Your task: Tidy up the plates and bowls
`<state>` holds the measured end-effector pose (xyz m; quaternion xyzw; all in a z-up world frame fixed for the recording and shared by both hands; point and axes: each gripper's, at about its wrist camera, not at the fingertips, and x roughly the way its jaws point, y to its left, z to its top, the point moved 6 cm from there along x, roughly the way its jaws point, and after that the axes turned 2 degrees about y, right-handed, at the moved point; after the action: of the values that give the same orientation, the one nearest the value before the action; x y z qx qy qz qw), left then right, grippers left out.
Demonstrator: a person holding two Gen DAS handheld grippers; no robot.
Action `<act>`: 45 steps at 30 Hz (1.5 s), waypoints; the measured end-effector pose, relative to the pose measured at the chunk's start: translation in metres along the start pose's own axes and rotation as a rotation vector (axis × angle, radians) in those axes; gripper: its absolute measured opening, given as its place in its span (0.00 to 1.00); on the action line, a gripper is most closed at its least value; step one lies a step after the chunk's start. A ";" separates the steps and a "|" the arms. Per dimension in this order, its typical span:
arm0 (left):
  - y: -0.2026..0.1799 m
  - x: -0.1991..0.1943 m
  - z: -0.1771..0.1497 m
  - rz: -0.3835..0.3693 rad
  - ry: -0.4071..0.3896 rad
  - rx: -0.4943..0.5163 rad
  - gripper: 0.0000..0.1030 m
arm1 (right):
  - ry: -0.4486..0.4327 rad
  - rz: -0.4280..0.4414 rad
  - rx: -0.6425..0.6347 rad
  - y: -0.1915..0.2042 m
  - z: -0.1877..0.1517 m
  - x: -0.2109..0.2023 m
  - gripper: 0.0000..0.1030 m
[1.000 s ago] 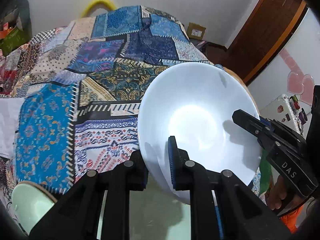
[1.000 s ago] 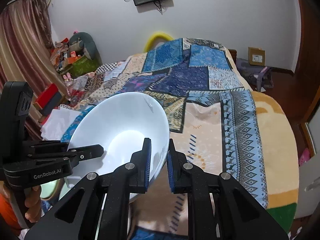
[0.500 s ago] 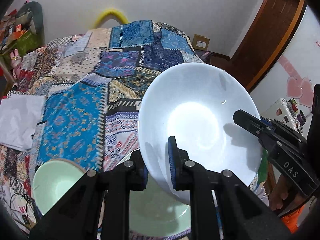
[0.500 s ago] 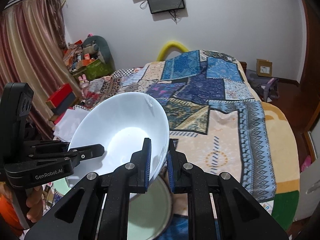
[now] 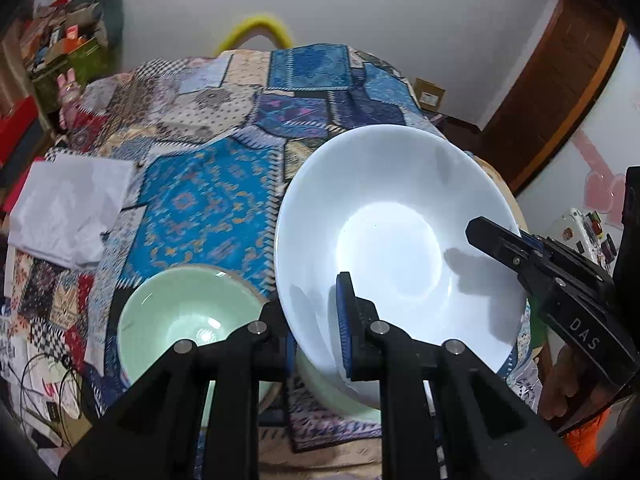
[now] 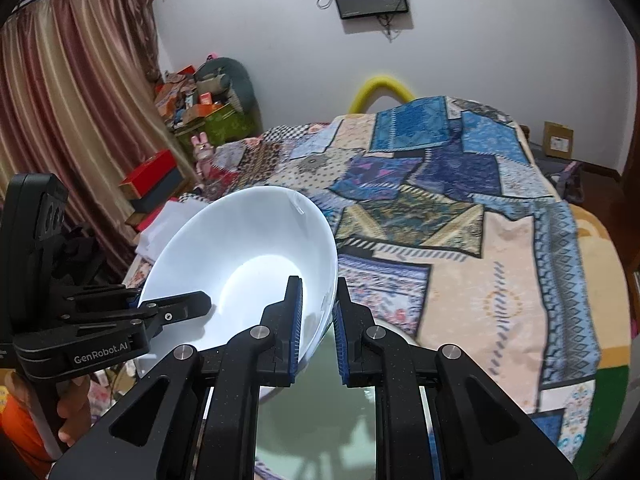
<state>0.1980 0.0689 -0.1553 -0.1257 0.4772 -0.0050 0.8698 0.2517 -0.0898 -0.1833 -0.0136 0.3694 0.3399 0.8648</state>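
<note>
A large white bowl (image 5: 392, 236) hangs tilted above the bed, held at two sides of its rim. My left gripper (image 5: 316, 332) is shut on the near rim, one pad inside the bowl and one outside. My right gripper (image 6: 318, 300) is shut on the white bowl (image 6: 248, 264) at the opposite edge; in the left wrist view the right gripper (image 5: 496, 240) reaches in from the right. A pale green bowl (image 5: 188, 312) sits on the quilt, lower left of the white one. A pale green dish (image 6: 316, 420) lies under the white bowl.
A patchwork quilt (image 6: 480, 264) covers the bed. Folded white cloth (image 5: 68, 216) lies at its left edge, with cables (image 5: 44, 380) below it. Boxes and clutter (image 6: 200, 112) stand by the curtain. A wooden door (image 5: 560, 92) is at the right.
Both grippers have carried the white bowl back toward the near end of the bed. The pale green bowl and the dish below have come into view under it. Both grips are unchanged.
</note>
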 end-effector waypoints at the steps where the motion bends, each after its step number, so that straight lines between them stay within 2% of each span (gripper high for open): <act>1: 0.008 -0.002 -0.004 0.003 0.002 -0.008 0.16 | 0.004 0.007 -0.005 0.005 -0.001 0.003 0.13; 8: 0.050 -0.009 -0.024 0.044 0.016 -0.048 0.16 | 0.045 0.060 -0.023 0.040 -0.013 0.026 0.13; 22: 0.110 0.004 -0.053 0.064 0.064 -0.133 0.16 | 0.144 0.083 -0.065 0.082 -0.034 0.064 0.13; 36: 0.145 0.031 -0.073 0.103 0.127 -0.172 0.16 | 0.257 0.124 -0.031 0.094 -0.064 0.105 0.13; 45: 0.147 0.036 -0.069 0.140 0.118 -0.152 0.15 | 0.282 0.129 -0.028 0.094 -0.072 0.113 0.13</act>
<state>0.1438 0.1920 -0.2541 -0.1570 0.5340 0.0843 0.8265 0.2061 0.0276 -0.2876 -0.0495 0.4824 0.3945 0.7805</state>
